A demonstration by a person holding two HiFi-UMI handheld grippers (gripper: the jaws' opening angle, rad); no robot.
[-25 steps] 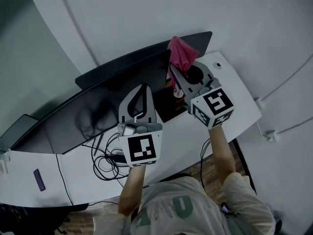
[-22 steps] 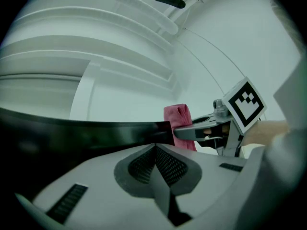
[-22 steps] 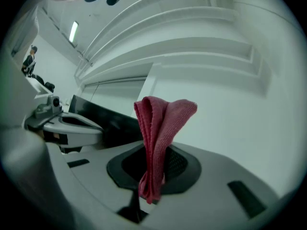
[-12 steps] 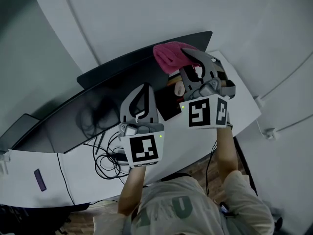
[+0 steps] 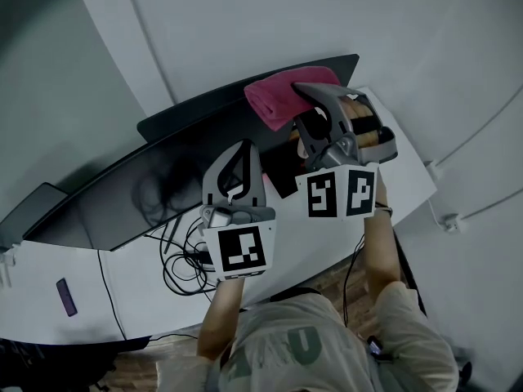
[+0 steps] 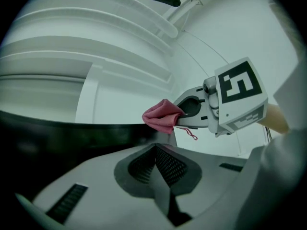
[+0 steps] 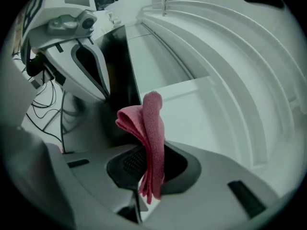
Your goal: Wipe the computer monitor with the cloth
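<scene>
**A:** How far along is the wipe?

**B:** Early, by my reading. Your right gripper (image 5: pixel 306 104) is clamping the folded pink cloth (image 5: pixel 282 96) and holding it at the top edge of the curved monitor (image 5: pixel 163 178), near its right end. I can't confirm contact. Nearly the whole dark screen is waiting to be wiped.

**A:** Anything in the way?

**B:** Your left gripper (image 5: pixel 239 149) is hovering before the screen's middle, jaws together on nothing — it's sitting in the sweep path. Cables (image 5: pixel 180 260) are lying tangled on the desk (image 5: pixel 82 276) below.
</scene>
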